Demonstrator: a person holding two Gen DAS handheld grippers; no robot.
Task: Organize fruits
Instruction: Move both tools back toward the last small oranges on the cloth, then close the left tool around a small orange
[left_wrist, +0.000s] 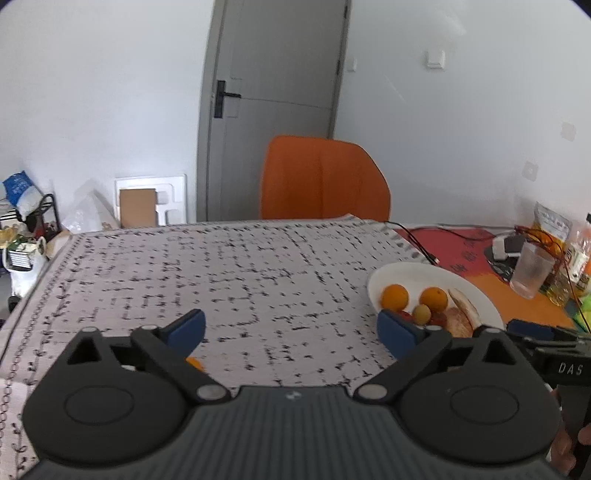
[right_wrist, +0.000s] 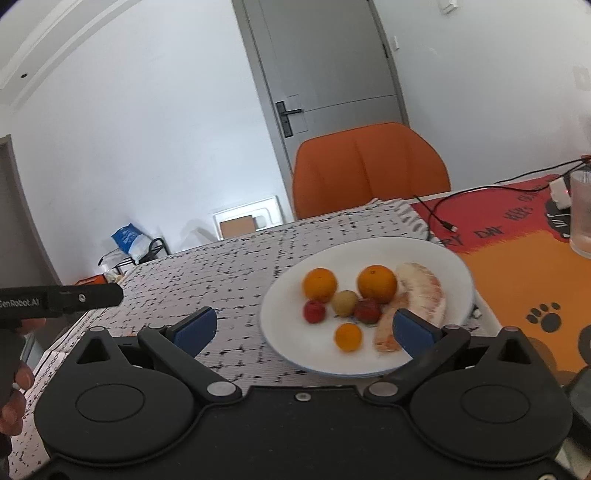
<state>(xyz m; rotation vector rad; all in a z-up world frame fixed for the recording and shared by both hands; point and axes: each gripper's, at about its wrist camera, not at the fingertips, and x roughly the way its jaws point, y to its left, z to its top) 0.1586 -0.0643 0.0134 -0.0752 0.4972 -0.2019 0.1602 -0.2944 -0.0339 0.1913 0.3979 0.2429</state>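
Both wrist cameras look forward and slightly down across the patterned tablecloth (left_wrist: 240, 266) toward the orange chair (left_wrist: 325, 177) and grey door (left_wrist: 277, 66). The left view sits further left, catching the white plate (left_wrist: 476, 291) at its right edge; the right view looks from close above that plate (right_wrist: 295, 295), slightly tilted.

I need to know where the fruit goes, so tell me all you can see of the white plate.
The white plate is round, shallow and glossy, ceramic by its look, with a thin bluish edge. It lies flat on the patterned tablecloth, near the orange mat. It holds two oranges, a smaller orange fruit, two red fruits, a yellowish one and peeled pomelo pieces. The open right claw hovers before it, not touching.
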